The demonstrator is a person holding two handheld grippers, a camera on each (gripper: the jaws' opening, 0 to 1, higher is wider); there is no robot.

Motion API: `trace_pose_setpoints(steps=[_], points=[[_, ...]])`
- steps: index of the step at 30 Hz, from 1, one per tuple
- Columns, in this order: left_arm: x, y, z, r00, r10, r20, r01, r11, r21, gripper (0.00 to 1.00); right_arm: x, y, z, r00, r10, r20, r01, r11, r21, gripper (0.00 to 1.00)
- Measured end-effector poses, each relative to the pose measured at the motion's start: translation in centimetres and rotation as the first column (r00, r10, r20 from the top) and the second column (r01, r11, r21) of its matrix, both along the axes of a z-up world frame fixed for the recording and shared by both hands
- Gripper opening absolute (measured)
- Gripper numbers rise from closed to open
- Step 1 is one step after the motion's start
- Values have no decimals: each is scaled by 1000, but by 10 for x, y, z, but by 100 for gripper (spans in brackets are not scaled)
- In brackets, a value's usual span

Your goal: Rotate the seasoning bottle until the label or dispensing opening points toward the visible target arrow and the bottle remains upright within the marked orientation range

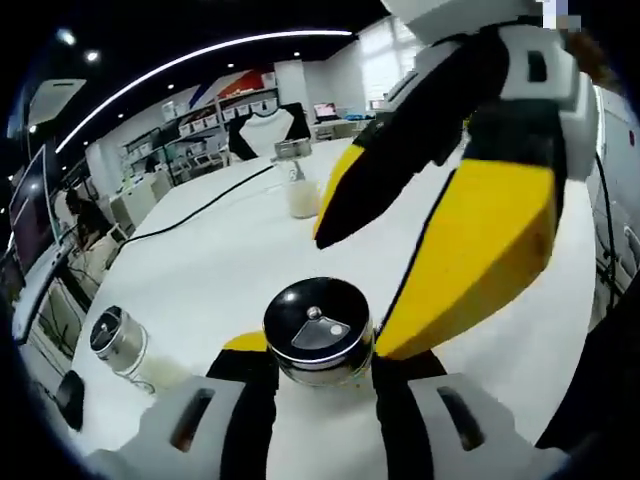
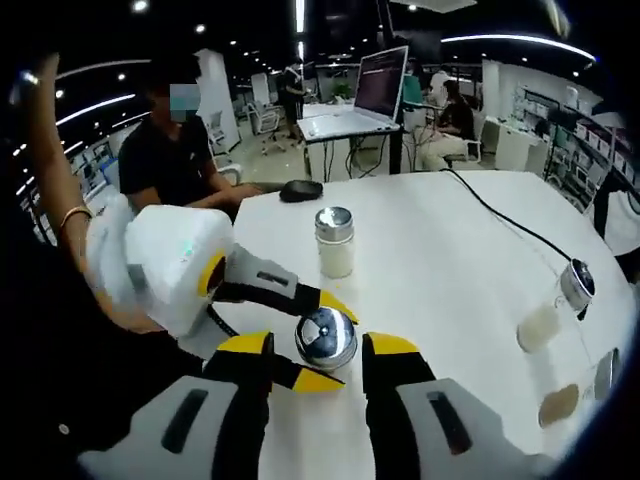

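Note:
The seasoning bottle (image 1: 318,332), clear with a shiny metal cap and a dark flip lid, stands upright on the white table (image 1: 230,250). My left gripper (image 1: 318,358) is shut on its body, one yellow-tipped jaw pressed against each side. My right gripper (image 1: 352,295) comes in from the upper right with its black and yellow jaws spread wide, the lower one close to the cap. In the right gripper view the bottle's cap (image 2: 326,336) sits between my right gripper (image 2: 322,352) jaws with gaps on both sides. The left gripper (image 2: 335,345) clasps it from the left.
A second shaker (image 1: 118,340) and a jar of white powder (image 1: 297,182) stand on the table, with a black cable (image 1: 200,210) running across. Another shaker (image 2: 334,243), a mouse (image 2: 300,190), a laptop (image 2: 370,95) and a tilted bottle (image 2: 555,305) are nearby. A seated person (image 2: 175,160) is behind.

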State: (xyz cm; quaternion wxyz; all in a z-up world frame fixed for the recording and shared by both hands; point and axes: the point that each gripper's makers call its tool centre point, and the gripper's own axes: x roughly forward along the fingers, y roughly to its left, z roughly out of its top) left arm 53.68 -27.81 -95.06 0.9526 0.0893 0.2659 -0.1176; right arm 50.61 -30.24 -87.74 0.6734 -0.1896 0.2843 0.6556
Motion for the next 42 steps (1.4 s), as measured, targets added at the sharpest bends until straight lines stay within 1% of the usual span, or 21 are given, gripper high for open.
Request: trace_pose_setpoints(steps=[3,5,7,11,15,16,18,23,24,25,27,30,34,37,42], points=[[4,7,-1,999,28,21,-28,1000,-9,38,1,-11,7,999,-48,-1,48,999,21,32],[8,10,-1,999,36,23,-36,999,-5,38,2,-14,8,998,-64,-2,64,998,27,34],[13,15,0,998,58,29,-58,998,-2,38,2,-21,10,995,-95,-15,96,995,39,36],[22,23,2,995,93,35,-93,996,2,38,1,-39,11,984,-173,-34,174,984,43,36],[27,30,4,993,112,39,-113,993,17,38,-2,-49,10,981,-191,-37,193,980,39,36],[28,34,5,992,123,42,-124,992,20,38,-3,-54,11,978,-202,-44,204,978,49,36],[30,41,6,987,153,44,-153,988,17,38,0,-60,13,965,-252,-66,256,965,63,36],[35,53,6,980,191,49,-191,982,5,38,1,-71,13,956,-283,-74,287,956,62,36],[36,54,7,980,191,50,-192,981,10,38,0,-72,14,955,-284,-85,290,955,64,36],[37,55,7,980,194,48,-194,981,13,39,-1,-72,16,949,-296,-112,305,949,78,36],[36,58,6,978,203,35,-204,979,5,39,0,-75,18,939,-318,-131,331,939,96,36],[34,58,6,979,202,34,-202,979,4,39,1,-80,18,934,-335,-128,347,934,90,37],[35,57,6,982,187,33,-188,982,7,39,3,-82,19,927,-352,-127,365,926,100,37],[34,55,6,982,187,29,-187,982,12,39,4,-80,21,929,-349,-121,362,926,106,37],[33,55,5,981,191,24,-191,982,10,39,8,-78,20,930,-354,-102,363,927,96,37]])
